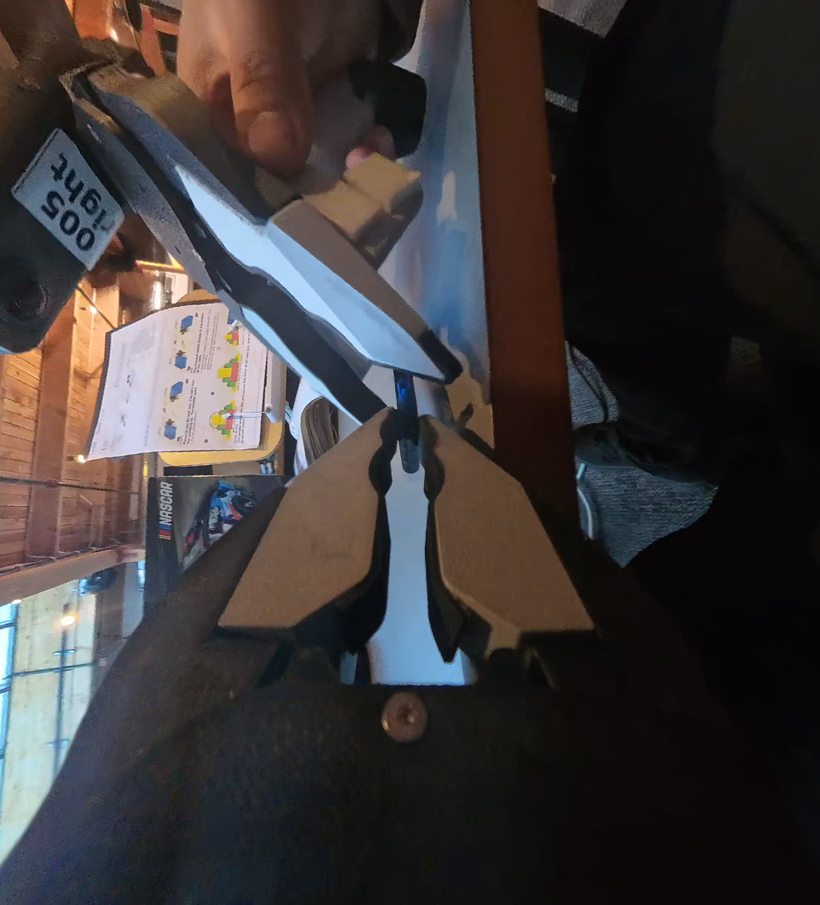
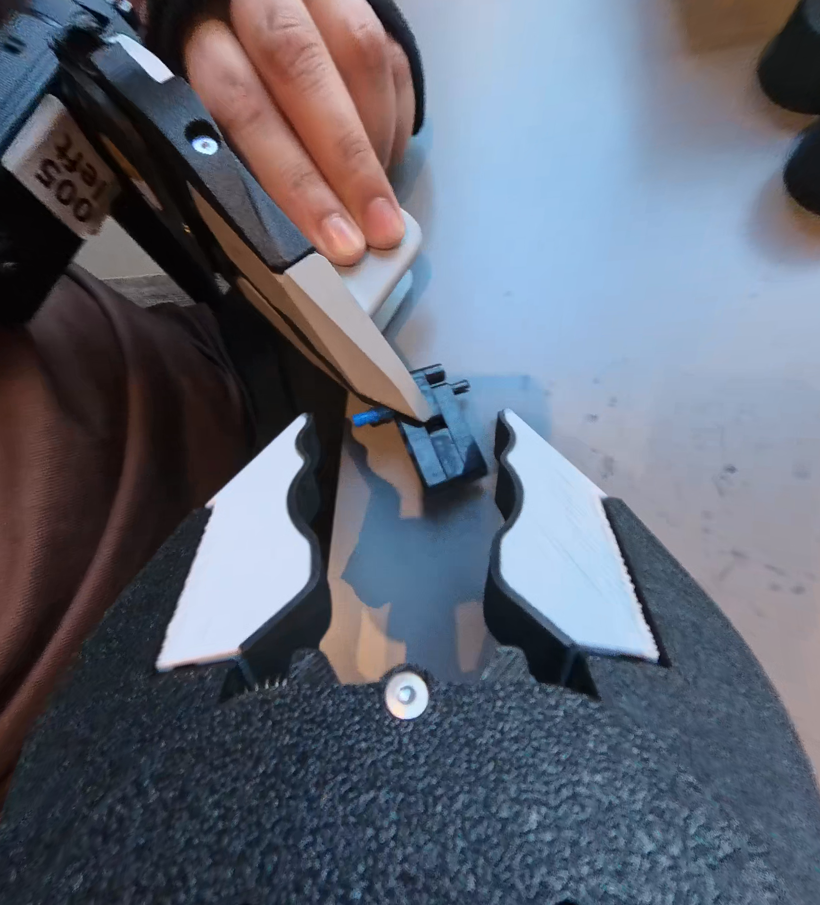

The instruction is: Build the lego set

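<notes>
Right wrist view showed the right gripper (image 2: 403, 426) spread open around a black lego assembly (image 2: 447, 440); the left gripper (image 2: 410, 414) pinched that assembly, a blue pin (image 2: 366, 417) beside it.

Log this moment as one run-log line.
left hand-held gripper: shut on black lego piece | right hand-held gripper: open, around piece | blue pin: protruding | table

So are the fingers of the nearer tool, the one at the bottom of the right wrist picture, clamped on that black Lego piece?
No: the right gripper is spread wide, clear of the black Lego piece.
</notes>
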{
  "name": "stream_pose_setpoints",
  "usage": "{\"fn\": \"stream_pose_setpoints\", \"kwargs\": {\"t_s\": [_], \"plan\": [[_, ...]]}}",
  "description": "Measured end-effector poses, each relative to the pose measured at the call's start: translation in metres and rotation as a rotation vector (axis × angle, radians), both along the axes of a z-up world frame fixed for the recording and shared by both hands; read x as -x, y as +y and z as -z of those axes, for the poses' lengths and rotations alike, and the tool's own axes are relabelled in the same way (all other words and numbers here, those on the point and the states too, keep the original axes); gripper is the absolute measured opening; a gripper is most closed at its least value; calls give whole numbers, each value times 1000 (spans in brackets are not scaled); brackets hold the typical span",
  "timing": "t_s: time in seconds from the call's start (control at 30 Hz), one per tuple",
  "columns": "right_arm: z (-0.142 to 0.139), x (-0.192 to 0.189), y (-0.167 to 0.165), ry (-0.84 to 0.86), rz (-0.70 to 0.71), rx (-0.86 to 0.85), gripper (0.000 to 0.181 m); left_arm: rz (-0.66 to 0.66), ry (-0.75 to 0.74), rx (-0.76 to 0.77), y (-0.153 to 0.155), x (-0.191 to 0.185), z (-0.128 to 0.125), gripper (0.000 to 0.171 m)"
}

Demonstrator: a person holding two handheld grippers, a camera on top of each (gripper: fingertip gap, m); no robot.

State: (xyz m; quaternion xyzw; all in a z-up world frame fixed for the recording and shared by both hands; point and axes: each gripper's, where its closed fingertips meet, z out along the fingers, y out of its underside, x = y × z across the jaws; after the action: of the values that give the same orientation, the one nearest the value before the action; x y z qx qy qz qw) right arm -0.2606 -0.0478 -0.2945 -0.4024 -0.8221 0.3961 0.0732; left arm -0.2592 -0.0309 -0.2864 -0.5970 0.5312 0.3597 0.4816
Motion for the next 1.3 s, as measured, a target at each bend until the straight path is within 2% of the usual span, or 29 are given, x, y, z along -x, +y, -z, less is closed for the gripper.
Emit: {"fn": "stream_pose_setpoints", "kwargs": {"t_s": [0.13,0.2,0.27,0.37,0.43,0.53,0.6,0.63,0.67,0.73,0.77,0.8,0.87,0.93,1.0,1.3], "plan": [[-2,-1,-5,-20,-21,59,64,-5,96,-46,0,2,-2,6],[-2,1,-3,-33,-15,84,50,9,117,-57,-2,1,-3,6],[-1,1,-3,-33,-24,84,49,6,129,-62,-2,1,-3,5],[-2,2,-3,19,-42,36,47,5,83,-56,-1,1,-3,6],[0,4,-1,52,-32,-12,47,-19,-29,-7,-3,6,-2,8],[4,6,6,125,-24,-131,47,-96,-302,128,-12,20,-7,9],[3,7,7,178,-25,-181,47,-196,-611,178,-11,36,-25,4],[1,8,7,210,-24,-198,47,-263,-809,241,-10,44,-27,4],[-3,11,7,246,-19,-209,47,-296,-1010,369,-11,44,-23,10],[-10,15,6,305,-3,-219,46,-280,-1386,629,-13,32,-18,20],[-12,17,7,326,7,-228,46,-226,-1524,742,-16,23,-18,26],[-13,18,6,341,11,-238,46,-185,-1636,817,-16,19,-21,27],[-12,20,6,355,16,-265,46,-117,-1796,864,-13,16,-31,31],[-12,20,6,376,18,-292,45,-165,-1808,869,-10,18,-26,23],[-16,21,3,399,19,-287,45,-196,-1751,899,-10,12,-18,12],[-8,20,2,366,16,-368,42,-218,-1729,898,-8,6,-12,9]]}}
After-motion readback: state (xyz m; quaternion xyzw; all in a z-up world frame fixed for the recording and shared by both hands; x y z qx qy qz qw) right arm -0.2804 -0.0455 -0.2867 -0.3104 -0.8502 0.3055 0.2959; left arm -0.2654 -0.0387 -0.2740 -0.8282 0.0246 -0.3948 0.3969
